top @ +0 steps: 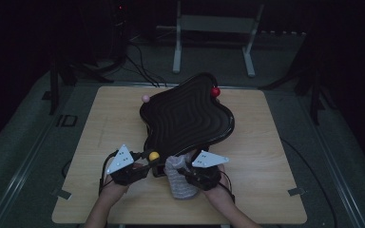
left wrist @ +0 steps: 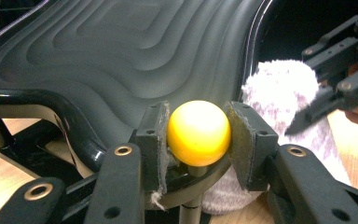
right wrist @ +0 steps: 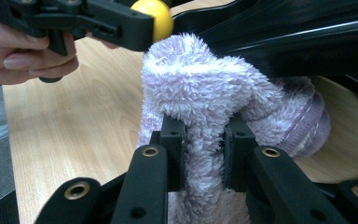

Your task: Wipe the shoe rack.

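Fluffy lilac sock (right wrist: 205, 121) sits pinched in the right gripper (right wrist: 204, 154) jaws, bunched ready for wiping. Left gripper (left wrist: 198, 140) jaws clamp the yellow ball (left wrist: 198, 133), likely steadying the black wavy tray (top: 187, 116) on the bench (top: 261, 190).

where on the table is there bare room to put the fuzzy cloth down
Bare wood lies right of the black wavy tray, out to the table edge, and in a strip to the tray's left. The near middle is crowded: the left gripper pinches the yellow ball, and beside it the right gripper grips the fuzzy cloth against the tray's near rim.
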### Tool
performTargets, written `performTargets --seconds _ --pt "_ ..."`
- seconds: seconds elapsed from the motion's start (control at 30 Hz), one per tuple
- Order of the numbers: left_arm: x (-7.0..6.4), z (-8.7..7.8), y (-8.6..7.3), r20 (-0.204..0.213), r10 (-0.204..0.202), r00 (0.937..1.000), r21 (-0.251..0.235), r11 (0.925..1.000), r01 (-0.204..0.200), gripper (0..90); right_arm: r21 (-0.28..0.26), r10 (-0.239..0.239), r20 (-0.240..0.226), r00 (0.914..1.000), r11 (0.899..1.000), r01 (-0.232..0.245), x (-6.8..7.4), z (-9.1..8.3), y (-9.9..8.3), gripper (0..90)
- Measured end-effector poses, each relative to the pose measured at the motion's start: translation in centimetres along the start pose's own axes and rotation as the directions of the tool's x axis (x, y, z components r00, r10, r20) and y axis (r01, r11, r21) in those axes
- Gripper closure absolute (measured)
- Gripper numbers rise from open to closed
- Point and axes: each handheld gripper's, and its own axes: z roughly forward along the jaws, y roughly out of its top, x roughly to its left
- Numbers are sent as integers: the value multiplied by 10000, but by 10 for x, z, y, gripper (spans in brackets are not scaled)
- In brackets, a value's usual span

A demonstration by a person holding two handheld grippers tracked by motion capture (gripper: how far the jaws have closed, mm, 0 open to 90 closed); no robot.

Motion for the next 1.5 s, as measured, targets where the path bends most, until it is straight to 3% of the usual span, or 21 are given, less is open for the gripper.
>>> performTargets --seconds 0.3,0.47,0.67,0.87,1.0,1.07,1.33,1.5 --pt "0 0 0 9 -83 10000 -12 10000 83 604 235 -252 -254 9994 9994 258 12 16 0 746" --pt "0 0 0 78 -66 9999 -16 10000 66 604 220 -315 -234 9992 9992 320 9 13 0 747" --pt "0 0 0 152 -46 9999 -21 10000 46 604 -86 91 153 9998 9999 -90 -4 -9 3 747" --pt "1 0 0 166 -41 9999 -28 10000 42 604 -766 686 738 9949 9951 -629 -25 -40 6 747" --pt "0 1 0 162 -33 9999 -40 10000 33 603 -938 835 865 9927 9927 -754 -31 -49 6 747" --pt "0 1 0 173 -23 9998 -40 10000 24 604 -1198 1013 1134 9884 9889 -877 -39 -64 6 748" --pt "1 1 0 234 -32 9997 -18 10000 32 604 -1648 1289 1609 9785 9810 -1021 -51 -91 4 748" --pt "1 1 0 260 -23 9997 -23 10000 24 604 -2093 1575 2140 9641 9714 -1122 -65 -115 5 747"
